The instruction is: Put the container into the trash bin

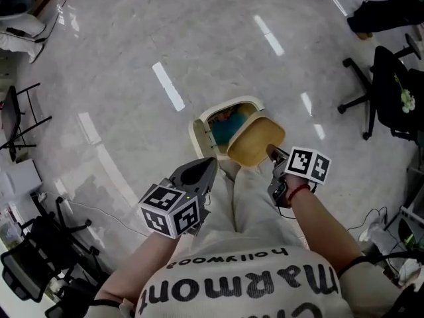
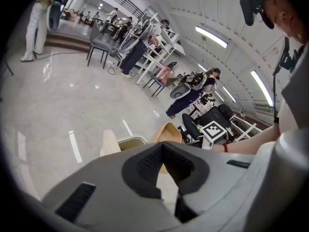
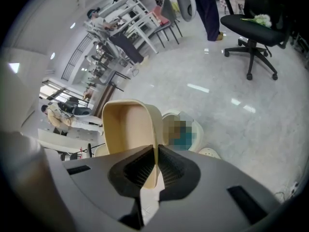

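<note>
Overhead, noted the right gripper (image 1: 273, 152) clamped on one wall of the tan container (image 1: 255, 141); saw the container held open side up and tilted, directly above the right part of the trash bin (image 1: 197, 132) mouth; could not tell whether it touched the rim. Checked the right gripper view; found jaws nearly closed, only the thin wall of the container (image 3: 128, 124) pinched between the dark ribbed pads (image 3: 140, 170); saw the bin (image 3: 199, 135) just behind and below it, lid up, something teal inside.

Found the left gripper (image 1: 211, 163) held just left of the container, apart from it, tips pointed toward the bin. Checked the left gripper view; saw the left gripper (image 2: 161, 146) with jaw tips brought together and nothing gripped; glimpsed only pale trousers (image 2: 169, 197) through the gap lower down; saw the container (image 2: 169, 132) and the cream bin (image 2: 110, 141) beyond the tips.

Recorded the bin standing on a glossy grey floor (image 1: 165, 45), close in front of the person's trousers (image 1: 245, 197); marked a black office chair (image 1: 384, 91) well apart at right.
</note>
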`<control>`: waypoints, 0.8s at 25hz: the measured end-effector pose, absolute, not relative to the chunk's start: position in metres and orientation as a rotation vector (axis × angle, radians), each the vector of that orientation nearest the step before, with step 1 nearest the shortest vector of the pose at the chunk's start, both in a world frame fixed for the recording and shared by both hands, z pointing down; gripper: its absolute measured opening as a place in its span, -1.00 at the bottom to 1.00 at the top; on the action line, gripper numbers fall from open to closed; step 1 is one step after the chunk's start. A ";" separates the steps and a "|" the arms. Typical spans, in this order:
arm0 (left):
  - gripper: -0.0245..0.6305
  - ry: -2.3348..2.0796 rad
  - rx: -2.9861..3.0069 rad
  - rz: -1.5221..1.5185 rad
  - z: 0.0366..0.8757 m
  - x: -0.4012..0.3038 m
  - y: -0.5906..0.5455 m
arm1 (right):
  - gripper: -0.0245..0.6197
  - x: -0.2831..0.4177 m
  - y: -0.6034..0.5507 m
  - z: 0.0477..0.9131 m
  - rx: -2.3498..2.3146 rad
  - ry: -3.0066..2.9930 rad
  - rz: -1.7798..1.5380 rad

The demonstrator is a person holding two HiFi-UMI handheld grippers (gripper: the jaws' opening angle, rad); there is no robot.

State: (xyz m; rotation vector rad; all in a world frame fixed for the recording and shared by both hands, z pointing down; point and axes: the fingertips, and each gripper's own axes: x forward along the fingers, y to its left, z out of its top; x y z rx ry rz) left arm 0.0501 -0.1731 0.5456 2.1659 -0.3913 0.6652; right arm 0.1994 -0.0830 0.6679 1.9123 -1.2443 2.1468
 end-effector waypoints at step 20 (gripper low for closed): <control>-0.91 -0.777 1.946 0.581 0.633 0.130 -0.132 | -0.86 0.244 -0.137 0.764 1.393 -1.527 1.745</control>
